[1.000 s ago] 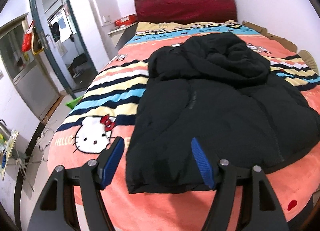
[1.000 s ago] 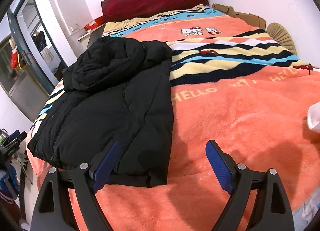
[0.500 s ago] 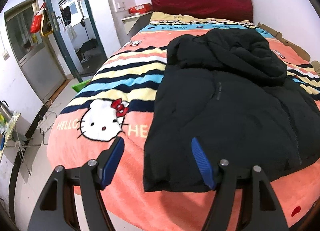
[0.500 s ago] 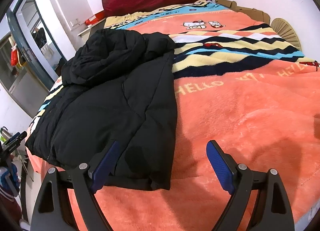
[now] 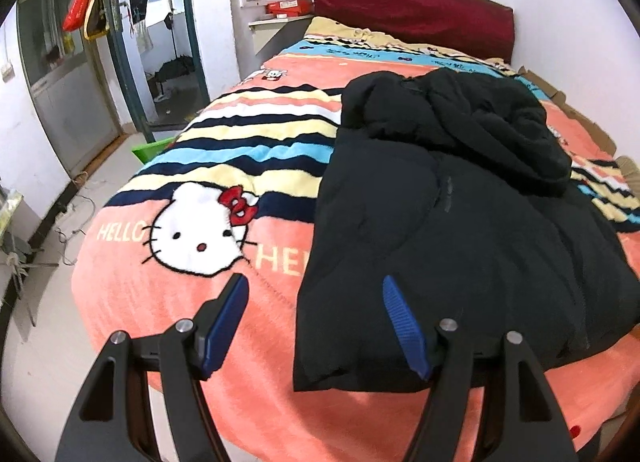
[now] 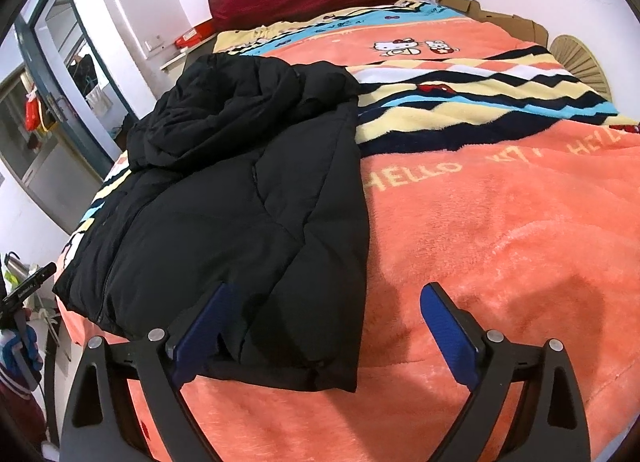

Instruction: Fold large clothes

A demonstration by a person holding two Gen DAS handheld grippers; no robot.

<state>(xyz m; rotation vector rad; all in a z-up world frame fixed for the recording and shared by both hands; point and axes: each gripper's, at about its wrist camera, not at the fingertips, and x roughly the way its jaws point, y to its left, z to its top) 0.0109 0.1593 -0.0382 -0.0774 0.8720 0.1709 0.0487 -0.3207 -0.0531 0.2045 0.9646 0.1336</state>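
Nearest me, the left hand-held gripper (image 5: 314, 320) hangs spread wide and empty over the foot of the bed (image 5: 180, 302), its jaws straddling the near left corner of the black padded jacket (image 5: 440, 242) without touching it as far as I can tell. The right hand-held gripper (image 6: 326, 332) is likewise released, poised above the jacket's near right hem corner. The jacket itself (image 6: 240, 214) lies lengthwise on the orange blanket (image 6: 500, 242), sides apparently already folded in to a narrow slab (sleeves are not visible, so probably tucked under). Farther up, its hood (image 5: 480, 118) sits bunched toward the red headboard (image 5: 412, 10). I'd judge the folding about midway: bringing hem up to hood remains.
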